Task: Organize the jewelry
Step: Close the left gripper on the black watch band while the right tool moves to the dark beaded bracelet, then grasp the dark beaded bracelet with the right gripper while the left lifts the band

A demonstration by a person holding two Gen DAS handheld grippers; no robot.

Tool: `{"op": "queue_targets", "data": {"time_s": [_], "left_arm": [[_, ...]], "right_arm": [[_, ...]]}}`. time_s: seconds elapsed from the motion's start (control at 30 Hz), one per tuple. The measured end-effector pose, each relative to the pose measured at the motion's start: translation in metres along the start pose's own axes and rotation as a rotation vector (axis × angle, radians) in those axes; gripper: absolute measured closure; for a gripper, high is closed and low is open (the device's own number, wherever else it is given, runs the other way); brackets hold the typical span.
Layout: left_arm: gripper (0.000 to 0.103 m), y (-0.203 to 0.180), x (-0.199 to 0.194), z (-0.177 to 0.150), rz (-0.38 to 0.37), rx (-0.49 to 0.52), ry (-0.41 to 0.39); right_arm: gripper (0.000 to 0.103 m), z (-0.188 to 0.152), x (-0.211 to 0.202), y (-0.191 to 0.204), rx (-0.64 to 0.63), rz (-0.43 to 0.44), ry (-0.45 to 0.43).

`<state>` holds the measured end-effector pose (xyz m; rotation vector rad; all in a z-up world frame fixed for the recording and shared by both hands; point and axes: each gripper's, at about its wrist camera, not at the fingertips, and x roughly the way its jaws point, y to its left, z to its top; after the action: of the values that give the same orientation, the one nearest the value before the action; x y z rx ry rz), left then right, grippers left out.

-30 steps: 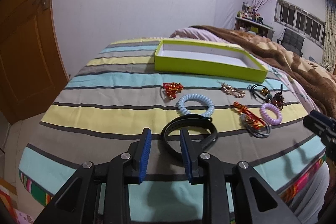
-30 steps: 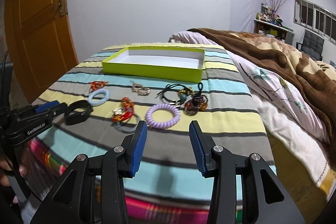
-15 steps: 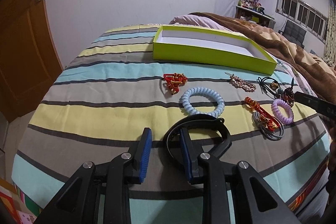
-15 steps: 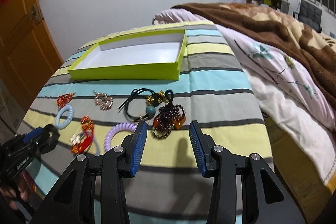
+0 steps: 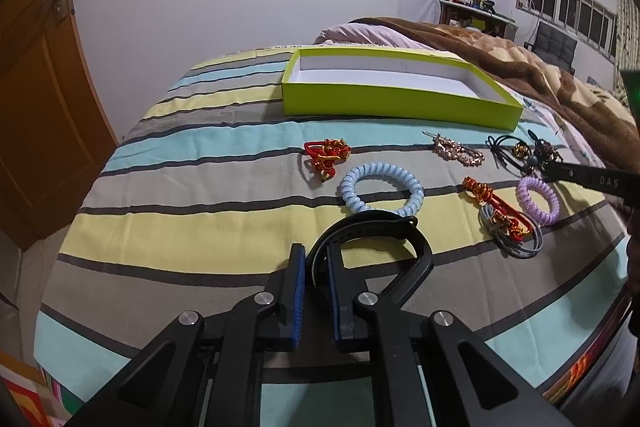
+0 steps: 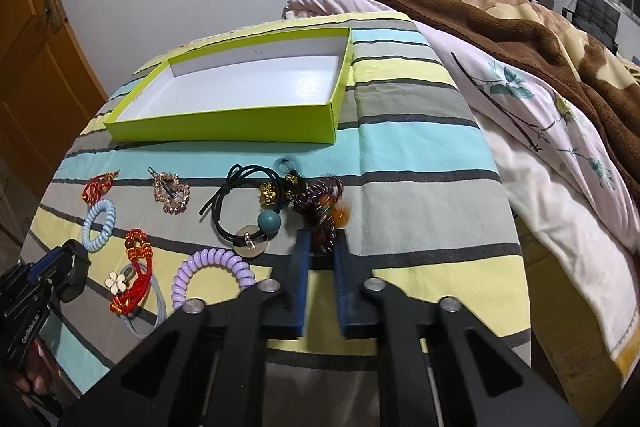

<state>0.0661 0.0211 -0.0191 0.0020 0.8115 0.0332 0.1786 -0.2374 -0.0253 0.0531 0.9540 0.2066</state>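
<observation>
Left wrist: my left tongs [image 5: 316, 267] have closed on the black band [image 5: 372, 231]; right tongs [image 6: 320, 247] now pinch the bead bracelet [image 6: 320, 207]; both ready for the box [image 6: 224, 125].

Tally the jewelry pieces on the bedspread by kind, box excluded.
Spiral hair ties: 2, blue and purple
Red knotted pieces: 2
Black wristband: 1
Rhinestone clip: 1
Black beaded elastic: 1
Dark bead bracelet: 1
Total: 8
</observation>
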Motion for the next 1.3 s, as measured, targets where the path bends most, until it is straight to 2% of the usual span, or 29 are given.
{"op": "queue_targets", "data": {"time_s": [0.6,0.7,0.73,0.97,1.1,1.17,1.23,1.3], "left_arm": [[0.094,0.003,-0.030,0.010,-0.057,-0.044,-0.053],[0.094,0.004,-0.033,0.018,-0.060,-0.046,-0.064],[0.095,0.004,-0.034,0.022,-0.061,-0.046,-0.068],[0.094,0.004,-0.037,0.053,-0.065,-0.044,-0.109],[0.094,0.003,-0.038,0.064,-0.068,-0.041,-0.133],[0.094,0.003,-0.036,0.066,-0.073,-0.037,-0.135],[0.094,0.002,-0.033,0.067,-0.079,-0.034,-0.129],[0.094,0.000,-0.029,0.067,-0.081,-0.033,-0.121]], "right_arm": [[0.097,0.001,-0.039,0.005,-0.011,0.047,-0.091],[0.099,0.005,-0.045,0.008,-0.025,0.054,-0.107],[0.103,0.007,-0.047,0.009,-0.031,0.057,-0.113],[0.103,0.028,-0.055,0.021,-0.073,0.069,-0.151],[0.103,0.024,-0.052,0.013,-0.080,0.077,-0.125],[0.093,0.017,-0.047,0.010,-0.094,0.075,-0.104],[0.051,0.006,-0.043,0.009,-0.103,0.083,-0.087],[0.047,-0.003,-0.038,0.009,-0.110,0.082,-0.071]]}}
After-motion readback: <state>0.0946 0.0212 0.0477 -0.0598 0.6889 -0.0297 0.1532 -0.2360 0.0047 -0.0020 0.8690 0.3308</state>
